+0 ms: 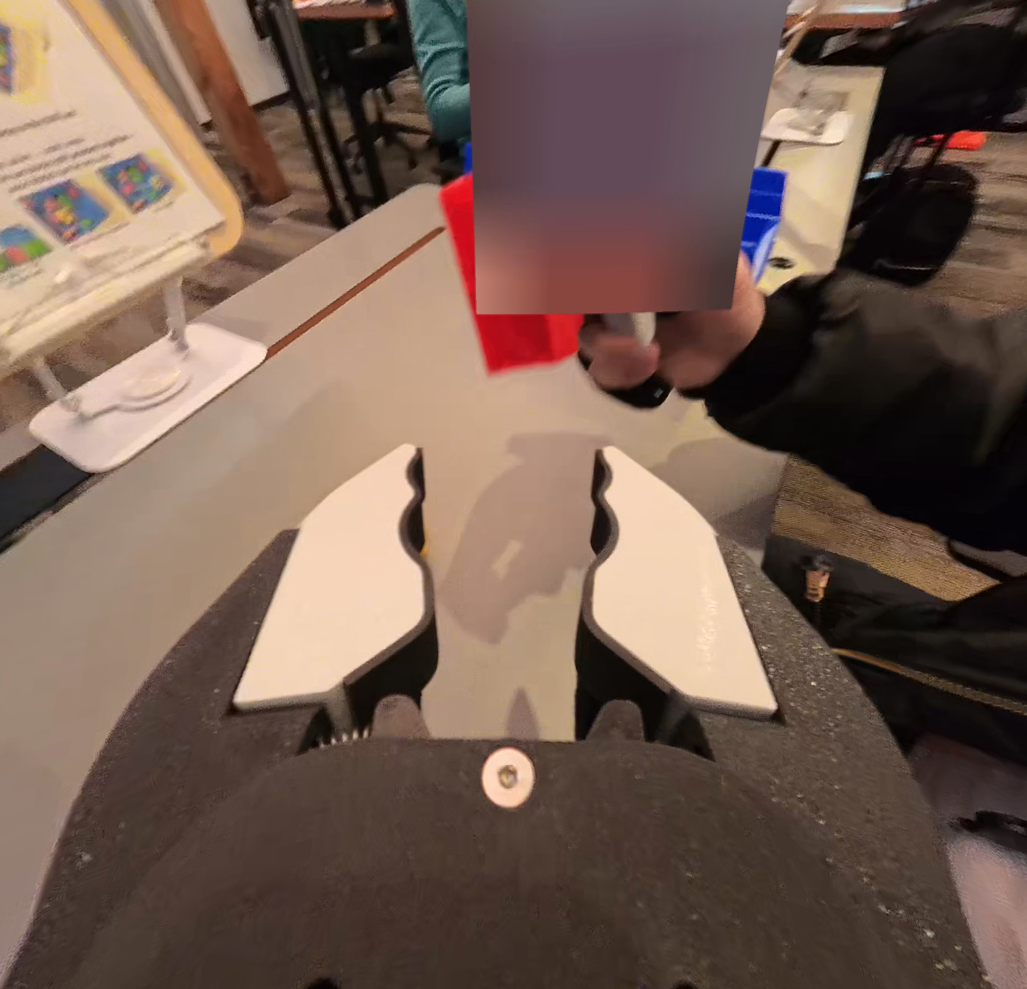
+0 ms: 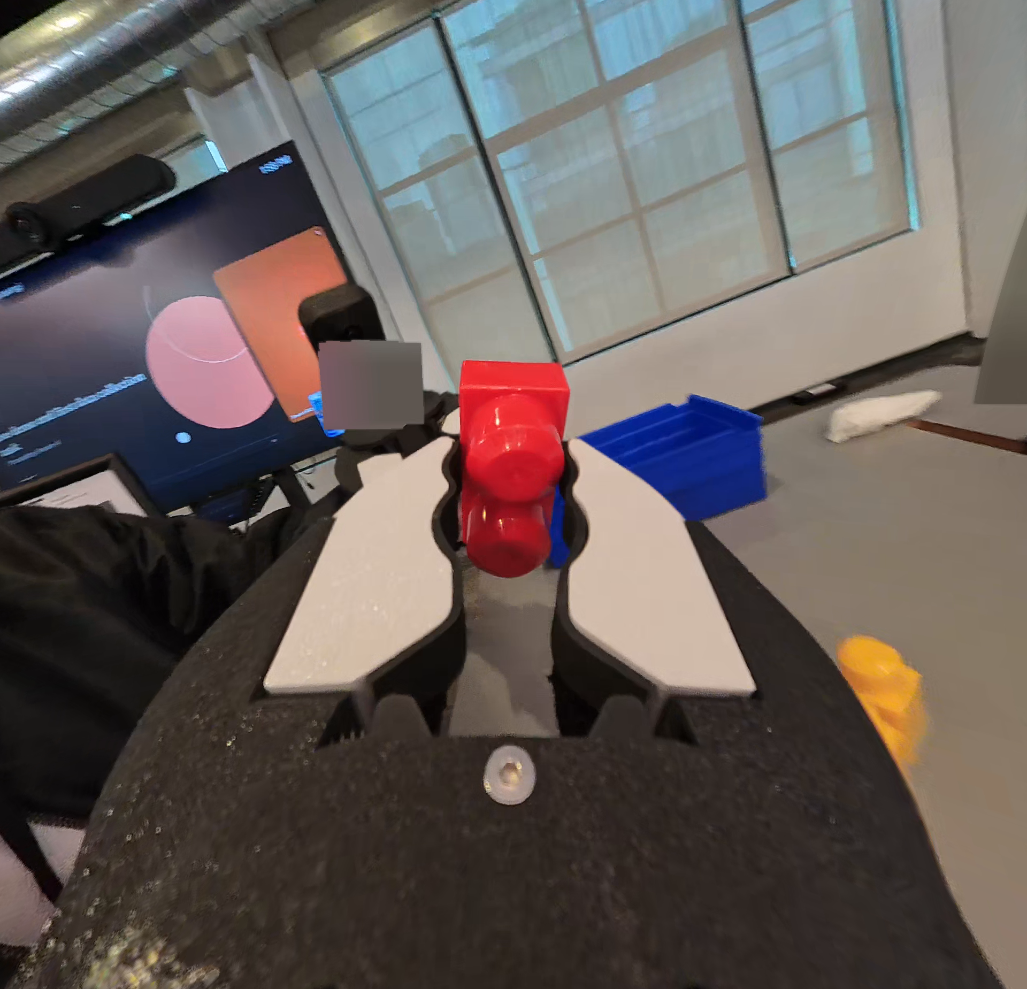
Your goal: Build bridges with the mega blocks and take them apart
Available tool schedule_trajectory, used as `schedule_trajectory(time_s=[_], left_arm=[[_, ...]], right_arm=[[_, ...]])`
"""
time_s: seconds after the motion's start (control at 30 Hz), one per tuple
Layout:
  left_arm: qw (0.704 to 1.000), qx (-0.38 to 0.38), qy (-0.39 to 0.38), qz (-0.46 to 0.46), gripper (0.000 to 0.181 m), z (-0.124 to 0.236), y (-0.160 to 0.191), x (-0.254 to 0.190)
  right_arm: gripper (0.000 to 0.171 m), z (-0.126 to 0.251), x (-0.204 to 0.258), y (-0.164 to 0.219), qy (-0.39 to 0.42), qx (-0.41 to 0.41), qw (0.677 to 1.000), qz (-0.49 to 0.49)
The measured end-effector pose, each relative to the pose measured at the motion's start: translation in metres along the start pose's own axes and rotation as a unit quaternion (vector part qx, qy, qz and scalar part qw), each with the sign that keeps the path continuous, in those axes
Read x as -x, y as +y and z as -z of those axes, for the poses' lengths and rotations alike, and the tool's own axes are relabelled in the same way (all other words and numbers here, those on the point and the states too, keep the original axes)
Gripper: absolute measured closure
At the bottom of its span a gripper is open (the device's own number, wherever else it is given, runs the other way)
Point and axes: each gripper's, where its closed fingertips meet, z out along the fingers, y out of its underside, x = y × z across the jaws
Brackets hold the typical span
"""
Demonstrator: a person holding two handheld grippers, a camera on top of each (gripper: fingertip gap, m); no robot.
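Red mega block: clamped between the two white fingers of the right gripper, its two round studs turned toward the camera, carried above the grey table. In the left wrist view the same block is seen lifted beyond the left gripper, its upper part covered by a blurred patch.

Left gripper: jaws spread apart, nothing between them, only bare tabletop and a shadow seen through the gap. Open room lies ahead of it up to the raised block.

Hand: in a black sleeve, wrapped around a handle just right of the red block; the tool it holds is mostly covered by the patch.

Blue bin: on the table behind the right fingers, partly hidden by them; contents not visible.

Yellow block: at the right edge, blurred, partly cut off by the gripper body.

White stand: at the table's left edge, holding a tilted printed sheet, blurred and cropped.

White object: far across the table, kind not discernible.
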Motion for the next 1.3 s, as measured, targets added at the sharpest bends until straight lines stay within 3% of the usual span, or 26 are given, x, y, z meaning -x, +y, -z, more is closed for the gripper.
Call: schedule_trajectory(time_s=[0.17, 0.27, 0.37, 0.47, 0.57, 0.63, 0.93, 1.13, 1.3], left_arm=[[0.994, 0.045, -0.095, 0.011, 0.112, -0.03, 0.083, 0.04], [0.986, 0.071, -0.149, -0.028, 0.101, -0.058, 0.122, 0.066], [0.978, 0.126, -0.163, -0.015, 0.081, -0.081, 0.147, 0.08], [0.973, 0.146, -0.178, -0.016, 0.076, -0.095, 0.156, 0.094], [0.97, 0.17, -0.176, -0.001, 0.073, -0.112, 0.168, 0.103], [0.966, 0.189, -0.174, 0.028, 0.072, -0.122, 0.173, 0.108], [0.963, 0.21, -0.138, 0.097, 0.073, -0.147, 0.175, 0.115], [0.962, 0.221, -0.129, 0.094, 0.077, -0.154, 0.176, 0.113], [0.963, 0.219, -0.127, 0.09, 0.08, -0.157, 0.174, 0.112]], right_arm=[[0.138, 0.057, -0.055, 0.015, 0.126, 0.065, 0.99, -0.017], [0.138, 0.101, -0.096, 0.044, 0.231, 0.16, 0.958, -0.051], [0.138, 0.155, -0.128, 0.08, 0.331, 0.287, 0.894, -0.092], [0.138, 0.204, -0.151, 0.099, 0.419, 0.388, 0.816, -0.083], [0.138, 0.234, -0.163, 0.11, 0.461, 0.474, 0.747, -0.068], [0.138, 0.242, -0.168, 0.115, 0.471, 0.509, 0.718, -0.062], [0.138, 0.247, -0.177, 0.125, 0.471, 0.549, 0.686, -0.075], [0.137, 0.247, -0.18, 0.125, 0.473, 0.559, 0.677, -0.072], [0.104, 0.244, -0.185, 0.12, 0.486, 0.54, 0.685, -0.05]])
